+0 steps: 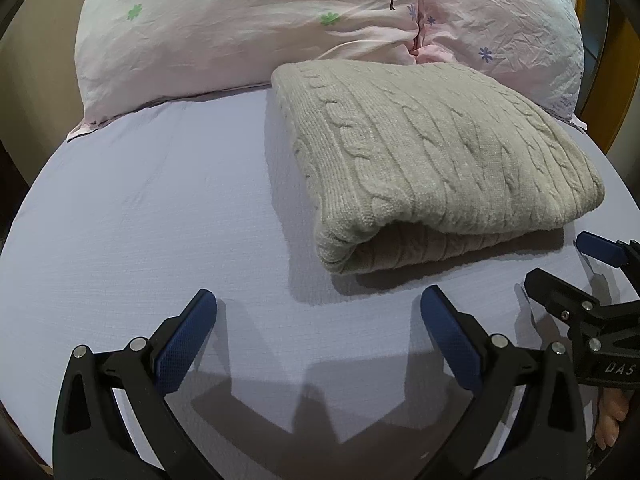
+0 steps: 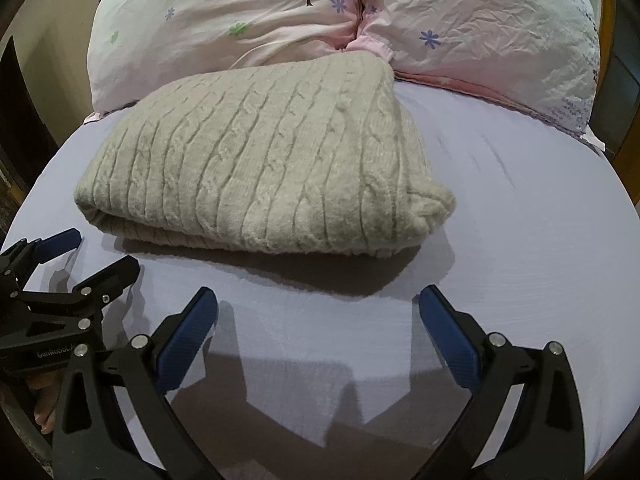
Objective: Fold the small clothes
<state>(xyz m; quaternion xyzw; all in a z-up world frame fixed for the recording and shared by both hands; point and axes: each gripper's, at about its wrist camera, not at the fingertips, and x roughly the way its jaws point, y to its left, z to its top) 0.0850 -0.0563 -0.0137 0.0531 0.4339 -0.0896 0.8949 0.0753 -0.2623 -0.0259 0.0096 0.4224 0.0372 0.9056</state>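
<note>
A beige cable-knit sweater (image 1: 432,160) lies folded into a thick rectangle on the lavender bed sheet (image 1: 160,208); it also shows in the right wrist view (image 2: 260,168). My left gripper (image 1: 318,300) is open and empty, hovering over the sheet in front of the sweater's left corner. My right gripper (image 2: 318,300) is open and empty, in front of the sweater's near edge. The right gripper also shows at the right edge of the left wrist view (image 1: 560,260), and the left gripper at the left edge of the right wrist view (image 2: 104,252). Neither touches the sweater.
Two pink floral pillows (image 1: 248,28) (image 2: 480,28) lie against the head of the bed behind the sweater. The sheet (image 2: 520,260) extends to both sides. A wooden bed frame (image 1: 624,80) shows at the far right.
</note>
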